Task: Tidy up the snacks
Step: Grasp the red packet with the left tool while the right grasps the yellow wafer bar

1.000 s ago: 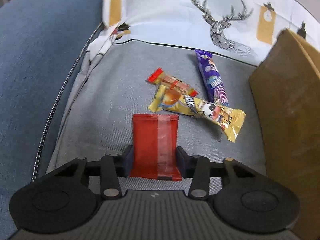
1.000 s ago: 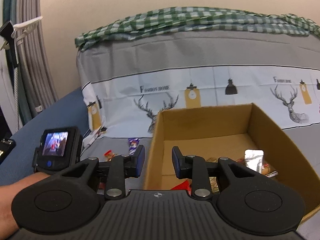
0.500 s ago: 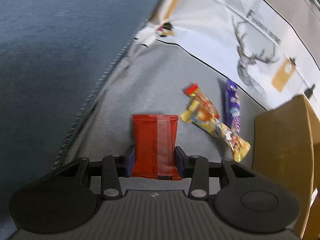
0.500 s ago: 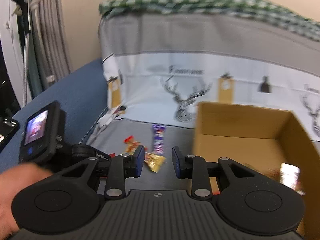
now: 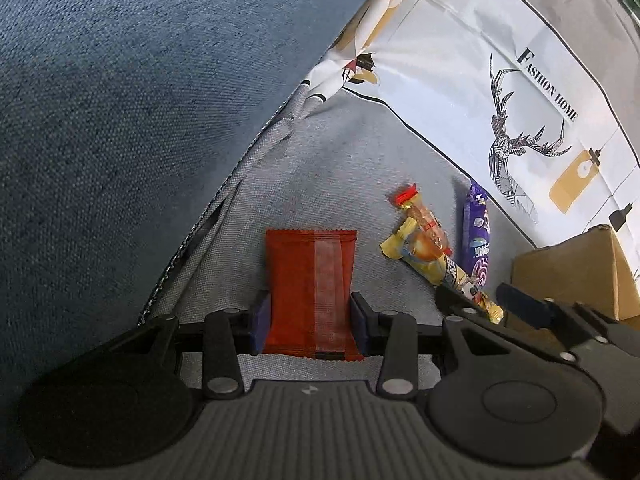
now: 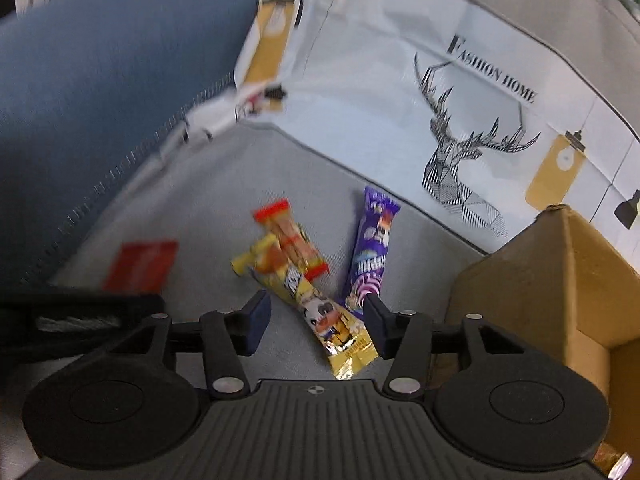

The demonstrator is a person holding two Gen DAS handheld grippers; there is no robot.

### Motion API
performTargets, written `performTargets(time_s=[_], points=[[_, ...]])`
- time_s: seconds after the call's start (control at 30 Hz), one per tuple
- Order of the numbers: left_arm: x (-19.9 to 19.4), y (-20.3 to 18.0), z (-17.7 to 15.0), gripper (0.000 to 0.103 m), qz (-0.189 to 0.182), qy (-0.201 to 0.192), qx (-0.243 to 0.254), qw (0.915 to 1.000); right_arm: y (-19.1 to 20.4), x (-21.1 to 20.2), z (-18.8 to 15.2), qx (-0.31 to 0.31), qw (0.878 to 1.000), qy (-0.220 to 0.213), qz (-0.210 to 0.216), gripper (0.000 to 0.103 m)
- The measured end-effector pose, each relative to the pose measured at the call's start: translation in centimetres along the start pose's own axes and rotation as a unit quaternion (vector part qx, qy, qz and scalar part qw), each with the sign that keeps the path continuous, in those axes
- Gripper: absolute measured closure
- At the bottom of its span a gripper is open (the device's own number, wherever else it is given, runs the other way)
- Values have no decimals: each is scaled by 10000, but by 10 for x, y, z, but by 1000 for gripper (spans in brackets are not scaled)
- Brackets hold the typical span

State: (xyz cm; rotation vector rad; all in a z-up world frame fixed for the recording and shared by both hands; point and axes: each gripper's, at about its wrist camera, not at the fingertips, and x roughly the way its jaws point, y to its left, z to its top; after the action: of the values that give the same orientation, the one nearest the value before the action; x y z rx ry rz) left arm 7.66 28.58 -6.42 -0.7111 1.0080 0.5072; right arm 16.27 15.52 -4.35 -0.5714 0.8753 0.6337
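Three snacks lie on grey cushion (image 5: 340, 168); left gripper (image 5: 310, 322) pinches red packet (image 5: 312, 292), long axis along fingers; right gripper (image 6: 316, 320) spread, straddling yellow bar (image 6: 312, 308), diagonal beside cardboard box (image 6: 532, 288).

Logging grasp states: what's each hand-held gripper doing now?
Left hand-held gripper: shut on the red packet.
Right hand-held gripper: open, holding nothing, over the yellow snack bar.

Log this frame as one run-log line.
left gripper: shut on red packet | right gripper: open over yellow bar | box: right
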Motion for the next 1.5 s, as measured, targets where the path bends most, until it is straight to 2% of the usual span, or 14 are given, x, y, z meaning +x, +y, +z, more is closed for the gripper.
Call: performTargets(time_s=[0.07, 0.17, 0.23, 0.3, 0.4, 0.53, 0.63, 0.7, 0.87, 1.0, 1.23, 1.37, 1.5], points=[[0, 1, 0, 58, -32, 21, -13, 10000, -1, 8, -1, 31, 9999, 122, 39, 50], [0, 1, 0, 58, -45, 32, -12, 10000, 2, 17, -4, -90, 9996, 250, 51, 56], [0, 1, 0, 58, -93, 35, -50, 9999, 5, 20, -8, -255, 9992, 279, 98, 68], [0, 1, -1, 58, -88, 36, -35, 9999, 5, 21, -11, -322, 9991, 248, 93, 86], [-3, 3, -1, 58, -121, 51, -1, 9999, 2, 17, -15, -221, 9994, 226, 161, 94], [-6, 1, -2, 58, -207, 69, 70, 9997, -9, -4, -19, 250, 9992, 84, 302, 94], [-9, 1, -2, 58, -315, 74, 70, 9995, -6, -41, -29, 378, 9984, -177, 384, 94], [-14, 3, -2, 58, -498, 69, 16, 9987, 0, -65, -44, 428, 9976, -297, 451, 94], [-20, -2, -4, 58, -583, 63, 265, 9979, 13, -103, -91, 735, 9943, -368, 682, 94], [-21, -9, -9, 58, -657, 160, 597, 9959, 22, -88, -114, 1031, 9905, -169, 896, 94], [-12, -15, -18, 57, -665, 483, 992, 9917, 33, -59, -112, 1181, 9894, 62, 841, 92], [-7, -10, -18, 56, -676, 623, 954, 9912, 33, -53, -112, 1182, 9883, 111, 961, 68], [-5, -1, -12, 51, -836, 758, 717, 9910, 29, -47, -113, 1290, 9859, 157, 1058, 66]])
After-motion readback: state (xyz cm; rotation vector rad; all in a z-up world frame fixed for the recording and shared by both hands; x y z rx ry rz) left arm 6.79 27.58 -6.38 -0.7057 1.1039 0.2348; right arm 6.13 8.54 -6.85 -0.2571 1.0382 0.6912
